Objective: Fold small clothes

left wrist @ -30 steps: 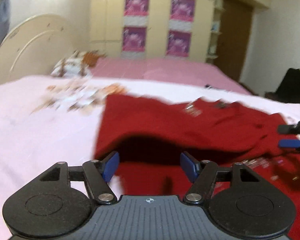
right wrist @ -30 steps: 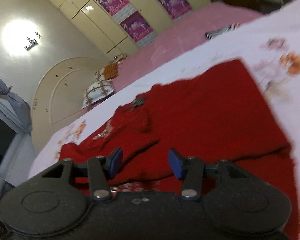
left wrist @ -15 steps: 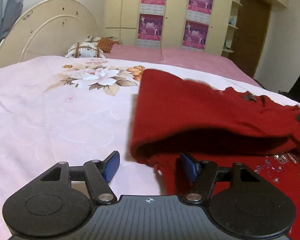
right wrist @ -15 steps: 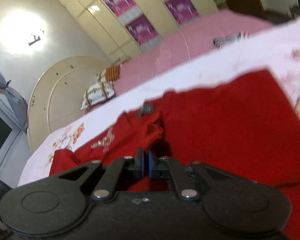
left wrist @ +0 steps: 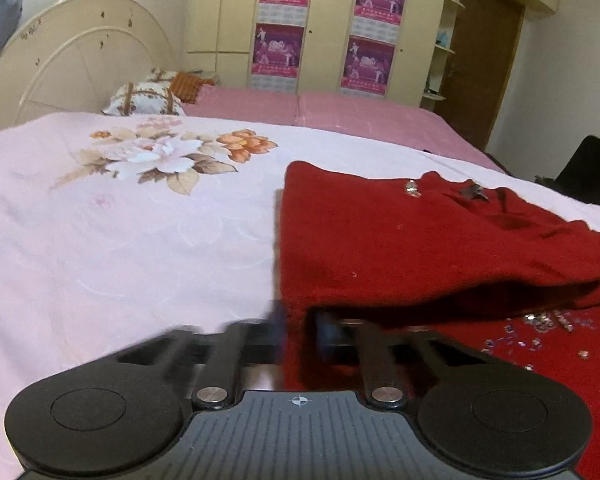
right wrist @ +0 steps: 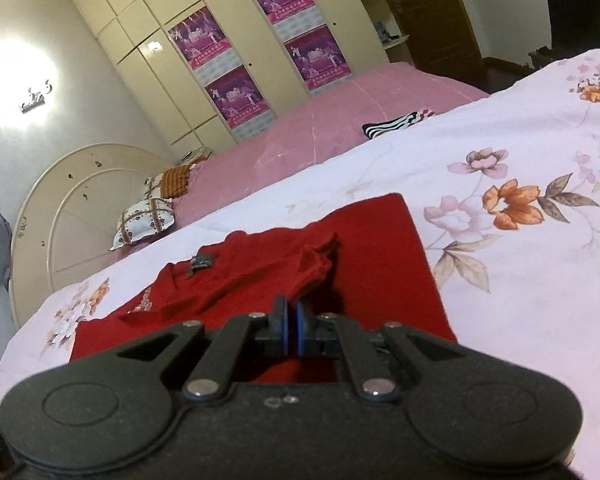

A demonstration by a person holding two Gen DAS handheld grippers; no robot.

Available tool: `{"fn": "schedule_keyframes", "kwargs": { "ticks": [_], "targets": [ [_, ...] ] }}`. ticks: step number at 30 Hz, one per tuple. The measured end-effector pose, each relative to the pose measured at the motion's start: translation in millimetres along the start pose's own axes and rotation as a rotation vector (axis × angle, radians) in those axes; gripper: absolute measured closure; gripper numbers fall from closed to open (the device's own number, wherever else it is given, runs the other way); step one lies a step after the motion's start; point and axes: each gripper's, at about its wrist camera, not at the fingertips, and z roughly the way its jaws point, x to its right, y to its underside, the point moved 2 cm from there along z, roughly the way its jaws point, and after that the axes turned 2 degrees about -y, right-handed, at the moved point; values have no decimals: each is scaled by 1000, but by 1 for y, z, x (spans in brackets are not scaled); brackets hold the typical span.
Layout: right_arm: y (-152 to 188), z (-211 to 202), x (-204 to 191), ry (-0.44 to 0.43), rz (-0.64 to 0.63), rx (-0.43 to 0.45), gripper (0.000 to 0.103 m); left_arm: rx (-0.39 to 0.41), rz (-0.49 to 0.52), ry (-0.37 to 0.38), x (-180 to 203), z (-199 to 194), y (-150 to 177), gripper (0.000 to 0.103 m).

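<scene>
While the left gripper [left wrist: 300,330], just closing, pinches the red garment's [left wrist: 400,236] lower-centre edge on the bed [left wrist: 140,240] and the right gripper [right wrist: 291,326] pinches its sleeve, both should lift evenly to keep the fold square.

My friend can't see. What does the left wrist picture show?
The left gripper pinches the near edge of a red sweater, its jaws having just closed. The sweater lies on a pink flowered bedsheet, with cream wardrobes behind.
</scene>
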Motion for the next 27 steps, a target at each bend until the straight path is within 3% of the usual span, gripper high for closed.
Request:
{"fn": "schedule_keyframes", "kwargs": {
  "ticks": [7,14,21,27],
  "targets": [
    [-10,-11,-16,-12,-77,47,98,-8,-1,5,-1,0,2,94],
    [7,15,10,89,-47,-78,98,-29,42,-22,5,-1,-1,94],
    [12,14,17,75,-35,-81,98,-40,93,-57,13,1,-3,94],
    [9,9,13,113,-75,-77,98,-41,176,-101,24,0,-2,94]
  ]
}}
